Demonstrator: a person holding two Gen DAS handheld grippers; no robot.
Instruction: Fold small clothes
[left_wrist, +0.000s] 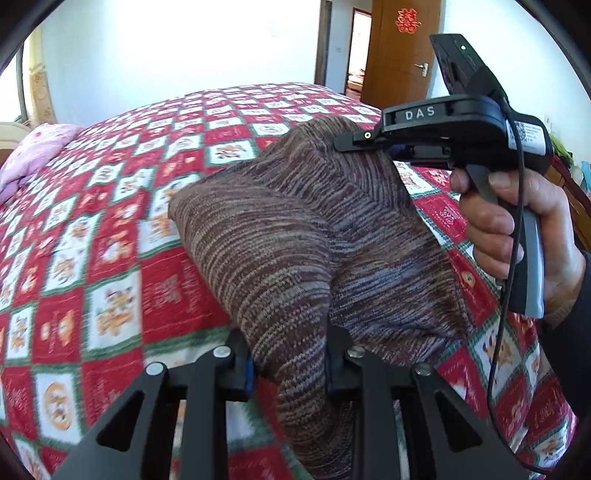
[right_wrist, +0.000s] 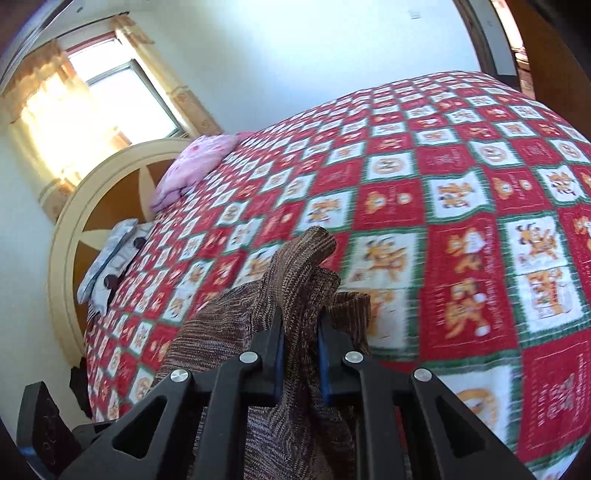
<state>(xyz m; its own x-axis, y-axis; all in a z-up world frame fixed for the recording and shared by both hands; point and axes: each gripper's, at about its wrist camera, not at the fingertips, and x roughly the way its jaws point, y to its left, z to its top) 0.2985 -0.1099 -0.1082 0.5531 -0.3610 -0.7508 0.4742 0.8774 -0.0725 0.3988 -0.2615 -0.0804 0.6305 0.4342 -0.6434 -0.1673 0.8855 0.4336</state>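
- Left wrist view has the brown striped knit garment (left_wrist: 295, 229) bunched up and lifted off the red, white and green patchwork bedspread (left_wrist: 110, 229), so it's up in the air between both tools, not lying flat
- the left gripper (left_wrist: 290, 365) is clamped on a thick wad of the knit, you can see the blue pads (left_wrist: 249, 373) pressed into the fabric on either side
- same view, the right gripper (left_wrist: 354, 142) comes in from the right with the person's hand (left_wrist: 517, 236) round the handle, and its tip sits on the top corner of the cloth
- right wrist view settles that one: its fingers are squeezed shut on a fold of the same brown knit, with a bit of fabric poking up past the tips (right_wrist: 314, 251)
- progress-wise I'd call this early or mid-fold. The piece droops in a lumpy arc, no clean crease anywhere, and I can't tell if it's already been doubled over once
- what's left, as far as I can judge: lay it back on the bedspread, flatten it, bring the edges together, let go
- background stuff: a pink folded quilt (right_wrist: 199, 166) near the cream and wood headboard (right_wrist: 96, 206), a wooden door (left_wrist: 402, 48) behind the bed, nothing else folded in sight
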